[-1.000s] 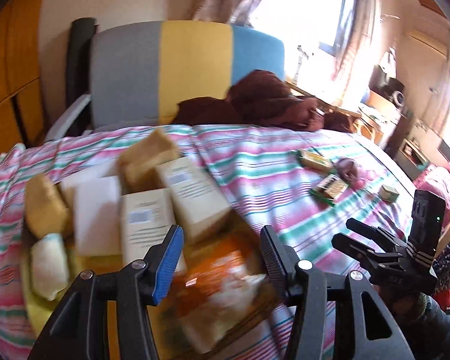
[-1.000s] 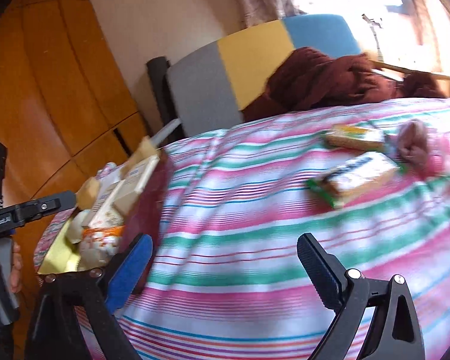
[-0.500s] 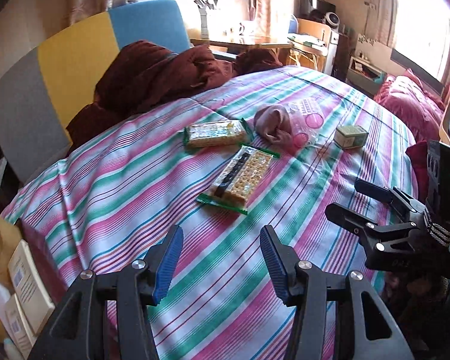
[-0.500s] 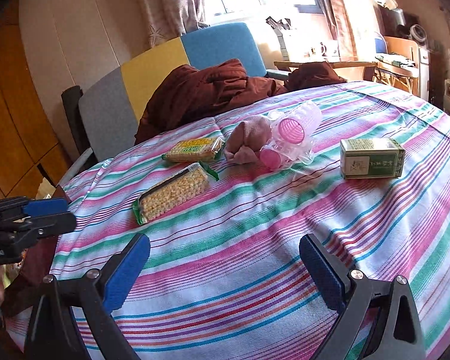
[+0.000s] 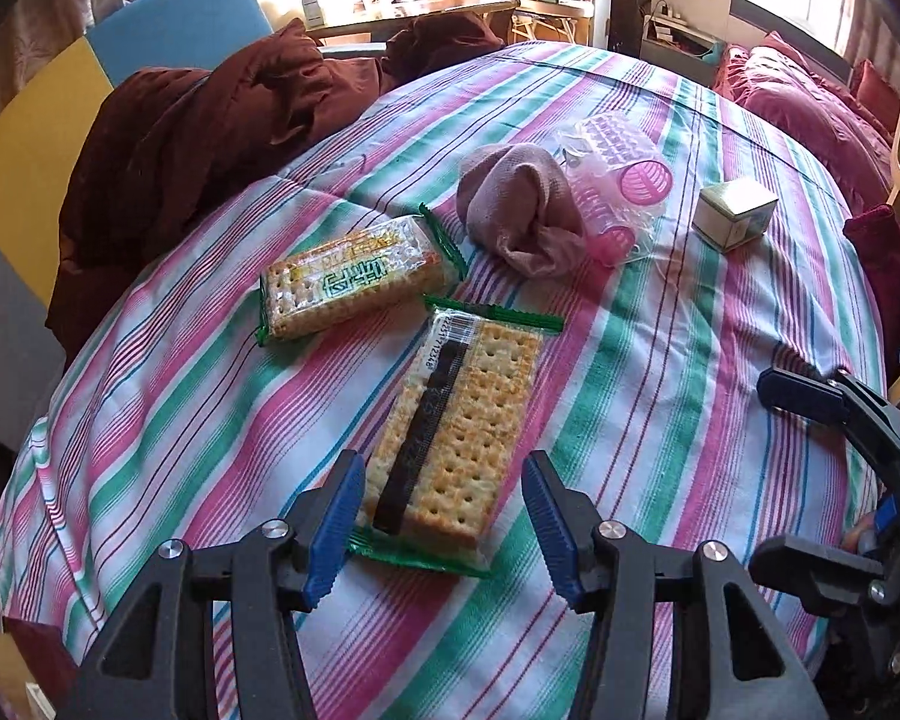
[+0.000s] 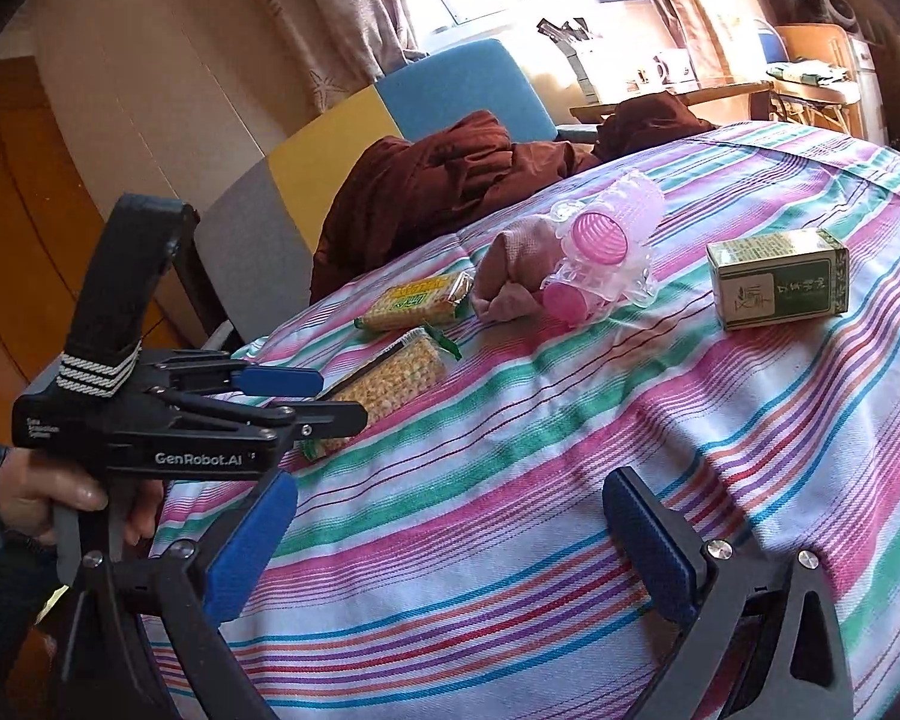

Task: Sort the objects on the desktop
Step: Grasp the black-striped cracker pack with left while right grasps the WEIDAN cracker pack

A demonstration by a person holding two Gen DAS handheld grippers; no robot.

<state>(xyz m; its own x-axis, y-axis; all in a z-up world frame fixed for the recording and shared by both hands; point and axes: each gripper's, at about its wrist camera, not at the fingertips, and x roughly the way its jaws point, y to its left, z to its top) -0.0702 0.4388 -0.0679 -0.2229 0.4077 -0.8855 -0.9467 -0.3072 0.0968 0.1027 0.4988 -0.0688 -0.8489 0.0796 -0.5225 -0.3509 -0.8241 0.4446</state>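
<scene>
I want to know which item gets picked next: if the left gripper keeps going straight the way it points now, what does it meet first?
The left gripper, open, would most likely meet the near cracker pack first; its near end already lies between the fingers. Exact height above the striped cloth is unclear.

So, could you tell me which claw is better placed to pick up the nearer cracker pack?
Left: the left claw is open, straddling the nearer cracker pack's end; the right claw is over bare cloth.

Brown blanket (image 5: pixel 198 138) heaped against colour-block chair (image 6: pixel 450 96).
</scene>
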